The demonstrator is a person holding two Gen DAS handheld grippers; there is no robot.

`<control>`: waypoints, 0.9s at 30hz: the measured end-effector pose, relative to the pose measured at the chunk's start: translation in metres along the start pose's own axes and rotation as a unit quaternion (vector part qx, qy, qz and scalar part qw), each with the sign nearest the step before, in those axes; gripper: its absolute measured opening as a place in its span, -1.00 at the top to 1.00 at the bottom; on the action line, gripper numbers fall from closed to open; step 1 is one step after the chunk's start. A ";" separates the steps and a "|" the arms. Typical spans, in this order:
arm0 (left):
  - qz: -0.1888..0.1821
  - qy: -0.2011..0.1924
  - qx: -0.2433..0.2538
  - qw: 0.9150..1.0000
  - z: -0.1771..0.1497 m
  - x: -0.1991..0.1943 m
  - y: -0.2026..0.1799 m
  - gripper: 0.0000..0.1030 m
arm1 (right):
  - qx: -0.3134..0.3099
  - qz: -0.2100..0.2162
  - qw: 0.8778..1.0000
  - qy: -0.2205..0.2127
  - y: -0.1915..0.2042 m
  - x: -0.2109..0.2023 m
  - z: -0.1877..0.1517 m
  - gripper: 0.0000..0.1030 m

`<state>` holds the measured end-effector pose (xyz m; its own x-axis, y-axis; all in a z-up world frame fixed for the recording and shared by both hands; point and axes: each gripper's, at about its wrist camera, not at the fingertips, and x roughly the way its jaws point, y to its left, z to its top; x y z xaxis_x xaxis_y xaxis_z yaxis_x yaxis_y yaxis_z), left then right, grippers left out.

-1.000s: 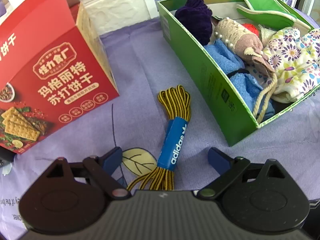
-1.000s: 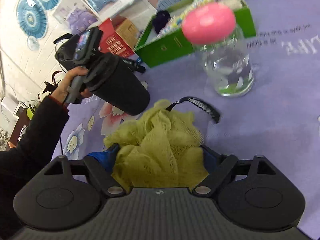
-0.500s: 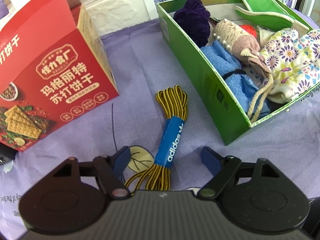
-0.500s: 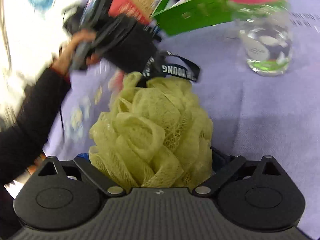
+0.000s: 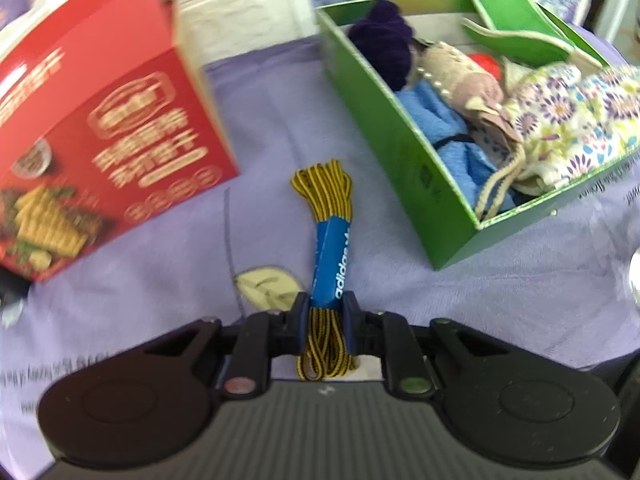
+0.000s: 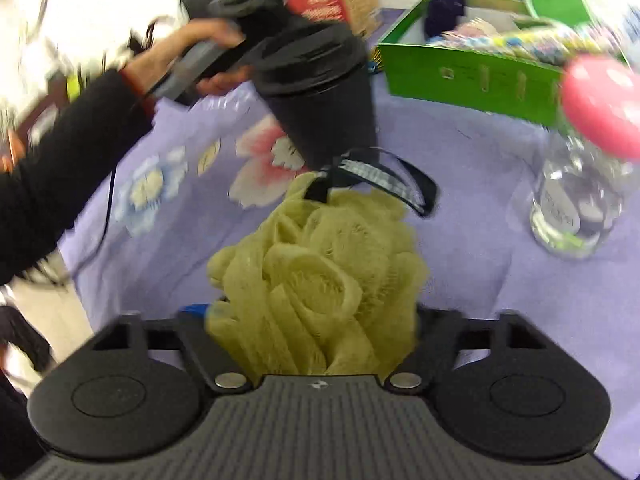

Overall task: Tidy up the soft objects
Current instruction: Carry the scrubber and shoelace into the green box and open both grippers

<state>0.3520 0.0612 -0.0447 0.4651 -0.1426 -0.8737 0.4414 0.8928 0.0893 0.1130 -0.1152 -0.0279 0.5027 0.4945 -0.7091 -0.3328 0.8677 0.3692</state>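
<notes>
Partly hidden: near ends of yellow-and-black shoelaces [image 5: 325, 248] tucked under the left gripper [image 5: 325, 322], both fingers closed against the bundle just below its blue paper sleeve. Sleeve lettering cut off by the grip, "adida" readable, rest lost. Laces stretched forward across the purple tablecloth [image 5: 168, 272], between red biscuit box [image 5: 100, 132] and green box [image 5: 400, 152]. Red box print smeared by motion blur (Chinese characters, not legible here), cracker picture at lower left just recognisable. Inside the green box: dark purple knit [image 5: 384, 48], blue towel [image 5: 444, 128], beige pouch with a cord [image 5: 460, 76], floral cloth [image 5: 568, 120], something red mostly covered. Green insole [image 5: 508, 8] leaning over the far rim, top cropped.

Over in the right wrist view: yellow-green mesh bath pouf [image 6: 320, 280] clamped in the right gripper [image 6: 316, 320], fingers almost entirely buried in the mesh, only a sliver of blue pad showing at left. Black strap [image 6: 384, 180] looped off the pouf's top, white lettering blurred beyond reading. Beyond it, a hand [image 6: 192, 60] holding the other gripper, and a clear jar [image 6: 576, 208] with pink lid at the right edge, label unreadable.
</notes>
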 end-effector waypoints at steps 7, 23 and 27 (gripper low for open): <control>0.000 -0.031 -0.073 0.997 -0.007 -0.060 0.037 0.71 | 0.036 0.034 0.995 -0.088 -0.013 -0.069 0.005 0.07; -0.008 -0.084 -0.034 0.996 0.123 -0.088 -0.033 0.70 | -0.020 -0.077 0.991 -0.108 -0.109 -0.042 0.246 -0.07; -0.003 -0.058 -0.018 0.998 0.135 -0.055 -0.052 -0.01 | 0.019 -0.083 0.994 -0.062 -0.133 -0.001 0.259 -0.17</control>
<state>0.4073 -0.0348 0.0632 0.5495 -0.1946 -0.8125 0.4178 0.9062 0.0655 0.3637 -0.2175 0.0793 0.6430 0.3440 -0.6842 -0.2080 0.9383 0.2763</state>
